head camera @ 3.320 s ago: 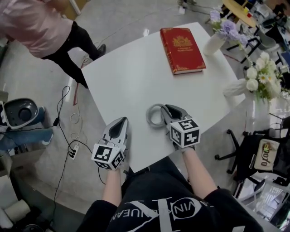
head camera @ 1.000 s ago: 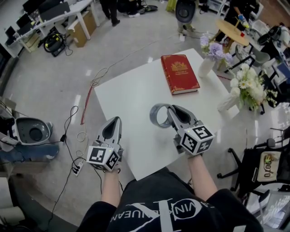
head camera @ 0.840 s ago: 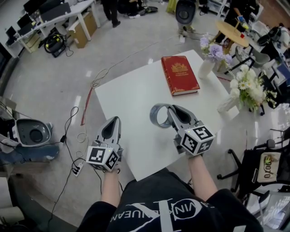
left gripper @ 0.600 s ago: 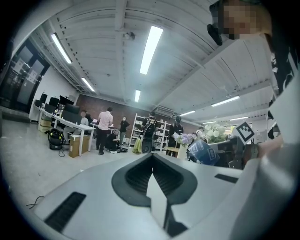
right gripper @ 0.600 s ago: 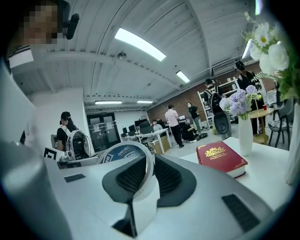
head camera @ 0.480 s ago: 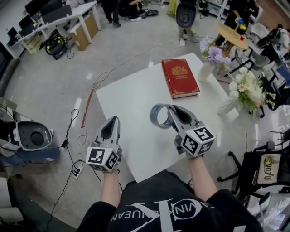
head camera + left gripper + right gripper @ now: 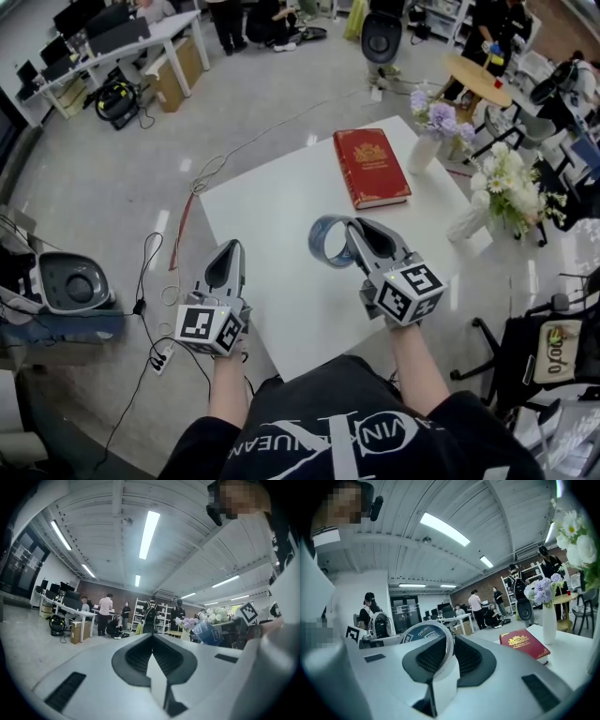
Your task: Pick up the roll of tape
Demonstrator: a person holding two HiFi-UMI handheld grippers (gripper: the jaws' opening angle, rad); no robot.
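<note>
Presently, the right gripper point(image 7: 443, 641) is found clenched on the wall of the roll of tape point(image 7: 324, 241), with 1 pad inside the ring and 1 outside. The roll is held upright, apparently clear of the white table point(image 7: 267, 202), and the red book point(image 7: 370, 167) lies at 1 o'clock of it. The left gripper point(image 7: 152, 641), at 8 o'clock, is closed on nothing. The roll is judged light and stiff, with a smooth and possibly slippery wall. A hold across that wall is considered sound.
</note>
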